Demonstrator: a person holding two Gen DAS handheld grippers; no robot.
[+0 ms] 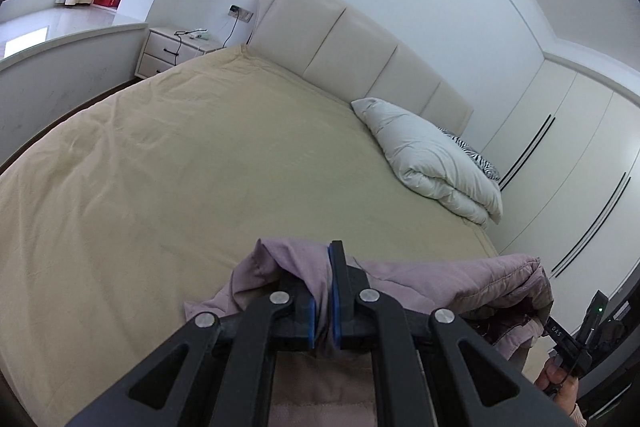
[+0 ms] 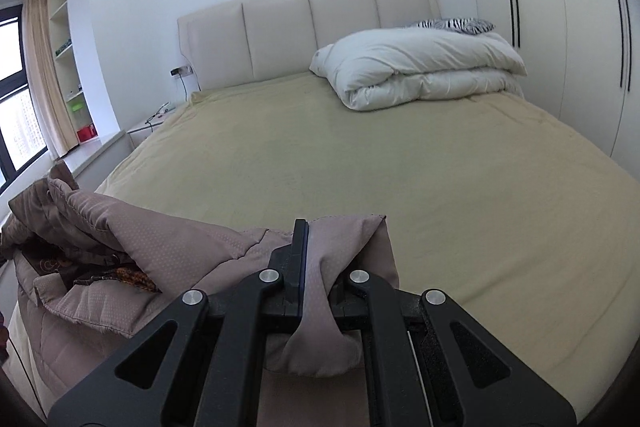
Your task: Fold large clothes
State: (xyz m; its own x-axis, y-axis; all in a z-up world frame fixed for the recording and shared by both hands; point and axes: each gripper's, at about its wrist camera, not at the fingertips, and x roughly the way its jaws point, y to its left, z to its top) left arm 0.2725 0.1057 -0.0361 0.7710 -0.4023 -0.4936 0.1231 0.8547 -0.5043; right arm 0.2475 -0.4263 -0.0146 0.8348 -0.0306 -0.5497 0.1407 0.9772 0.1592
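Both tools clamp quilted coat (image 2: 168, 243) edge, l. tool (image 1: 324, 267), r. tool (image 2: 316, 247), bed (image 2: 400, 167) beyond

Matt quilted mauve cloth coat (image 2: 168, 247), soft beige bedsheet (image 2: 360, 163), smooth leather-look headboard (image 2: 280, 31)

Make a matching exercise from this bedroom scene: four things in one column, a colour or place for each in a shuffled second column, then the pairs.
Things:
1. quilted coat
2. folded duvet
3. bed sheet
4. zebra-print pillow

Descriptions:
A. white, lying near the headboard
B. mauve, clamped in both grippers
C. striped, behind the duvet
D. pale yellow, spread over the mattress

Pairs: 1-B, 2-A, 3-D, 4-C
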